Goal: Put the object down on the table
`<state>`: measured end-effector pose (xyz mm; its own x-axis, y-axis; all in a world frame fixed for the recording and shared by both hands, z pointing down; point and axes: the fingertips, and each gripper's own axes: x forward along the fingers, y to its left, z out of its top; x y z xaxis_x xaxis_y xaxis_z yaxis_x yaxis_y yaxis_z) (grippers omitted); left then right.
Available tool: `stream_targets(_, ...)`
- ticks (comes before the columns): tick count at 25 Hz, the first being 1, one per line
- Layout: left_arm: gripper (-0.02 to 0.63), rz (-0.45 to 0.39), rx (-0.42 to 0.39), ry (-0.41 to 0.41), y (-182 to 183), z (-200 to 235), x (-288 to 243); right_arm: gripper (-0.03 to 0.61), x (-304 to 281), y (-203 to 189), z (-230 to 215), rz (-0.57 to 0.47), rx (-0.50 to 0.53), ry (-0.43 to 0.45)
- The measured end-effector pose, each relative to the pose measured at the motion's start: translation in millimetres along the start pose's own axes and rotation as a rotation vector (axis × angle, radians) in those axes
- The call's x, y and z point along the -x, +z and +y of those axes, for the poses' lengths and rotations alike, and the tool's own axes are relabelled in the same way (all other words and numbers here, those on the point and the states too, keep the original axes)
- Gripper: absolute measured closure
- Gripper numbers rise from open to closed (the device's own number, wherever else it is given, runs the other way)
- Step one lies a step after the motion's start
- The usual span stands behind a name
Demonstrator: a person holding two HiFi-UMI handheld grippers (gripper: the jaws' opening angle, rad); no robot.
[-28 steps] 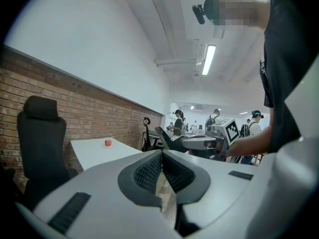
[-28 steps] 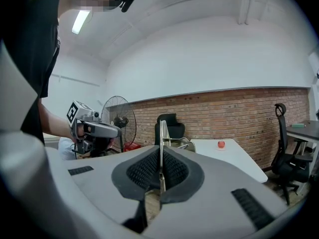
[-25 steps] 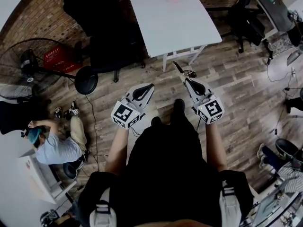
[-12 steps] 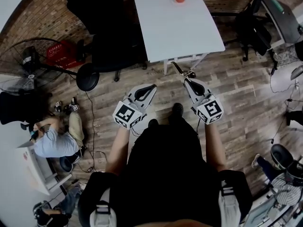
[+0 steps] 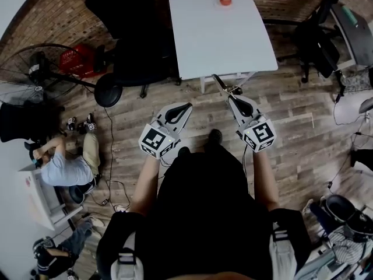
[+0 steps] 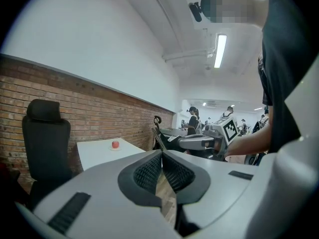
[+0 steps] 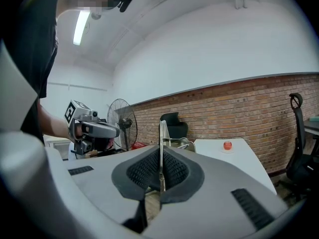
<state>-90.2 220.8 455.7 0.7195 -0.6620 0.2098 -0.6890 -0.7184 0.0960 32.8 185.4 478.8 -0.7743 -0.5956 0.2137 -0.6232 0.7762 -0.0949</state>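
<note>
My right gripper is shut on a thin metal tool that sticks out forward past the jaws; in the right gripper view the tool stands upright between the pads of that gripper. My left gripper is shut with nothing in it, its pads meeting at the tip. Both hang over the wooden floor, short of the white table. A small red round object sits on the table's far end, also visible as a red dot.
A black office chair stands left of the table, another to its right. A floor fan and red crate are at the left. A person crouches on the floor at the left.
The table and room have shifted slightly right and down in the head view as I walk. Both grippers keep their pose; the tool stays held.
</note>
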Motion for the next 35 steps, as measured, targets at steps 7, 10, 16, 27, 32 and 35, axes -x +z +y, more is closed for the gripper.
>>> stream_targets(7,0.592,0.003,0.007,0.048,2,-2,-23,0.580,-2,0,-27,0.017,0.011,0.033)
stream_targets(10,0.592,0.001,0.010,0.063,2,-5,-33,0.580,0,0,-35,0.022,0.032,0.053)
stream_targets(16,0.592,-0.003,0.010,0.084,5,-11,-51,0.580,5,-3,-54,0.024,0.037,0.074)
stream_targets(27,0.592,-0.019,0.020,0.093,9,-27,-79,0.580,19,-4,-76,0.024,0.047,0.100)
stream_targets(32,0.592,-0.020,0.015,0.084,13,-31,-88,0.580,25,-3,-82,0.014,0.038,0.094)
stream_targets(35,0.592,-0.023,0.011,0.078,17,-32,-92,0.580,27,-2,-82,0.013,0.039,0.097)
